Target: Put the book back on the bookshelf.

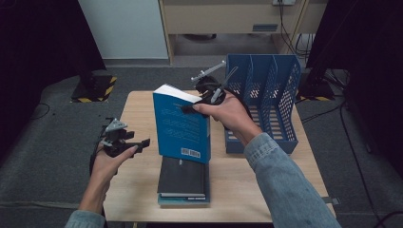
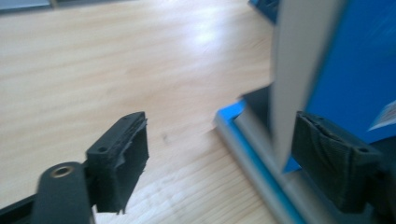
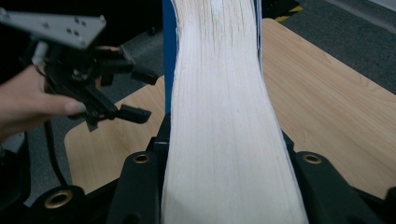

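Right gripper (image 1: 190,107) is clamped on the top edge of the blue book (image 1: 183,126) – standing upright, long axis vertical, above the stack of books (image 1: 183,183) – with the file rack (image 1: 263,85) just to its right, while the left gripper (image 1: 139,145), jaws apart and empty, hangs off left.

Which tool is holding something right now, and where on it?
Right tool clamps the upright blue paperback book at its top page edge; left tool is open, holding nothing.

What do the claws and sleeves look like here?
Both claws are black. The left claw and right claw each carry a grey three-cornered plate and trail a black cable. The pads look dark, textured and frayed. Brass-coloured rivets mark the jaw links. Denim sleeves.
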A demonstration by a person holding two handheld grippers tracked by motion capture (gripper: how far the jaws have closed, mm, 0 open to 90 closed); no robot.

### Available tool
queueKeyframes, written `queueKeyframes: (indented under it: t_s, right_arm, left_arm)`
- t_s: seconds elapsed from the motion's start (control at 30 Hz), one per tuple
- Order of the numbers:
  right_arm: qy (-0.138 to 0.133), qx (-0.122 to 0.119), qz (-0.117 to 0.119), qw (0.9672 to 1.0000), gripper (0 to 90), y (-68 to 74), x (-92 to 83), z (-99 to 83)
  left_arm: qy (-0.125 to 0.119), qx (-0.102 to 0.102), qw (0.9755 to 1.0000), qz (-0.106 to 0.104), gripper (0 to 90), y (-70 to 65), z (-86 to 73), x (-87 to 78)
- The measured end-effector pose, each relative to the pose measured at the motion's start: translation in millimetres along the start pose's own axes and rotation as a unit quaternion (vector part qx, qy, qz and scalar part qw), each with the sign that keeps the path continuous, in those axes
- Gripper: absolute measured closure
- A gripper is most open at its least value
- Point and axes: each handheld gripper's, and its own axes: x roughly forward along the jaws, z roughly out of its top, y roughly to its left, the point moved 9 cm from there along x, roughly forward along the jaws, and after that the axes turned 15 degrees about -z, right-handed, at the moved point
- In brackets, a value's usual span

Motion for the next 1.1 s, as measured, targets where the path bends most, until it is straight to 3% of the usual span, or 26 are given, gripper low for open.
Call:
queueKeyframes:
  t_s: [0.03,0.1,0.27,0.37,0.43,0.53,0.6,0.77,0.9,0.97,1.1]
  right_arm:
    - [0.000,0.002,-0.001,1.0000,59.8,-1.0,0.4,0.1]
    - [0.002,0.010,-0.001,0.9999,59.9,-2.8,1.0,0.6]
    - [0.003,0.029,-0.007,0.9996,59.9,-6.2,2.7,2.3]
    - [0.004,0.044,-0.009,0.9990,59.9,-8.2,2.9,2.8]
    - [0.002,0.058,-0.010,0.9983,60.0,-9.8,2.4,3.2]
    - [-0.003,0.070,-0.009,0.9975,59.9,-11.5,-1.3,4.3]
    - [-0.011,0.075,-0.011,0.9971,59.9,-11.8,-5.0,6.3]
    - [-0.025,0.082,-0.024,0.9960,59.8,-14.3,-17.4,14.3]
    - [-0.024,0.086,-0.036,0.9953,59.8,-18.9,-22.6,14.8]
    - [-0.022,0.095,-0.038,0.9945,59.8,-20.9,-24.2,13.9]
    - [-0.019,0.102,-0.041,0.9937,59.8,-23.7,-26.4,13.6]
  left_arm:
    - [0.002,-0.014,0.9999,0.000,16.4,5.5,-10.3,3.9]
    - [0.006,-0.023,0.9997,0.003,13.9,11.7,-22.5,9.3]
    - [0.022,-0.015,0.9996,0.006,12.4,17.9,-52.3,23.7]
    - [0.051,-0.002,0.9986,0.015,11.7,21.2,-63.3,25.5]
    - [0.070,0.005,0.9970,0.032,11.6,24.6,-68.6,25.0]
    - [0.077,0.004,0.9965,0.031,10.8,23.6,-72.4,28.2]
    - [0.094,0.014,0.9950,0.032,10.5,23.1,-75.9,33.6]
    - [0.124,0.004,0.9919,0.028,8.0,24.7,-87.2,44.1]
    - [0.130,-0.005,0.9909,0.035,7.5,27.3,-90.2,46.6]
    - [0.137,0.009,0.9895,0.044,5.9,26.7,-92.7,48.5]
    - [0.137,0.012,0.9891,0.053,3.5,25.1,-93.9,50.7]
